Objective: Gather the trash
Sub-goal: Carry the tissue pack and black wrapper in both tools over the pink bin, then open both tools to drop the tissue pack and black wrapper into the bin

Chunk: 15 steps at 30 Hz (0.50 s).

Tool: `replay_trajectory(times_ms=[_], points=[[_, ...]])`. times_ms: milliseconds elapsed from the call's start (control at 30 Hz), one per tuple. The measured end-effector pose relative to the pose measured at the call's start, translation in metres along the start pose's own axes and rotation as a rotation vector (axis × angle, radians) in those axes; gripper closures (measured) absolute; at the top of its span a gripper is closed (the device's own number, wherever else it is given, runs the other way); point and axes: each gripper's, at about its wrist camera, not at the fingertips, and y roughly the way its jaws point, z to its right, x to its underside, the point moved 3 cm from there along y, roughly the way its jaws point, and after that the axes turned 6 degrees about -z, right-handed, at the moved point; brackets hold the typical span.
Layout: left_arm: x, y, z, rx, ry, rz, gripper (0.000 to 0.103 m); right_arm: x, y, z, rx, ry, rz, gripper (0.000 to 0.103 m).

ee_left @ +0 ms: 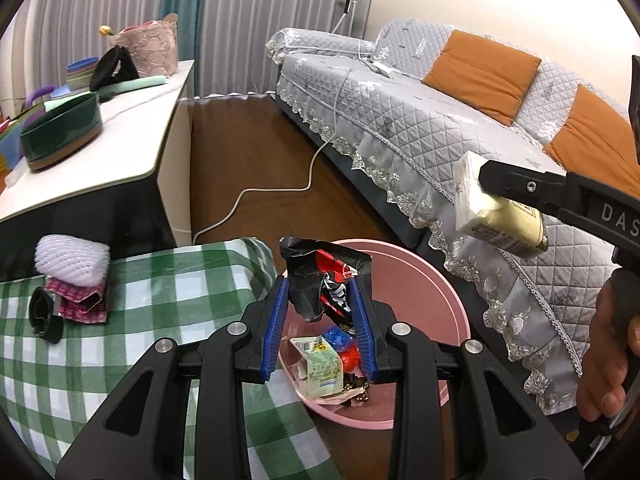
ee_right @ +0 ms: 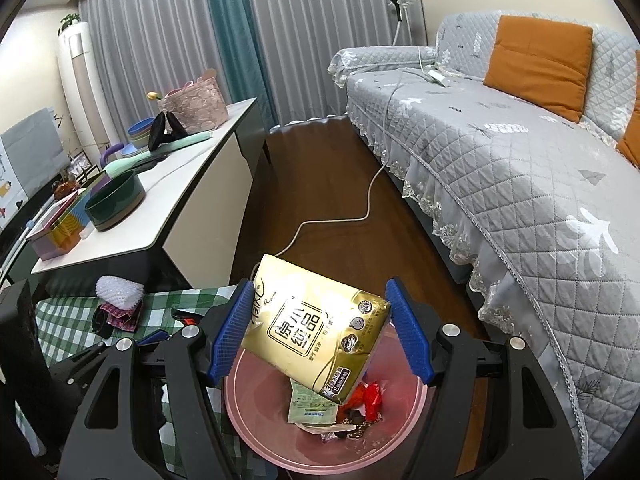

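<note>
Left gripper (ee_left: pixel 322 312): clamped on crumpled snack wrapper (ee_left: pixel 326 280), light, crinkly, above pink bin (ee_left: pixel 452 296).
Right gripper (ee_right: pixel 320 332): grasping tissue pack (ee_right: pixel 316 328) by its sides; soft, light, squashable, over the bin.

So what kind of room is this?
Most likely a home living room: a quilted grey sofa with orange cushions, long curtains and a low sideboard along the wall.
</note>
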Motion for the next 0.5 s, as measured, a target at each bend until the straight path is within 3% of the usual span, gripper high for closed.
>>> replay_trajectory(times_ms=[200,267,500], points=[[-0.003,0.007,0.010,0.011,0.014,-0.019,0.069,-0.001,0.000,0.002,0.014,0.007,0.002,0.032],[-0.002,0.007,0.011,0.013,0.015,-0.025,0.054,-0.002,0.000,0.004,0.038,0.014,0.012,0.024],[0.003,-0.006,0.003,-0.006,-0.001,-0.012,0.053,-0.004,-0.004,0.003,0.023,0.031,0.019,0.022]])
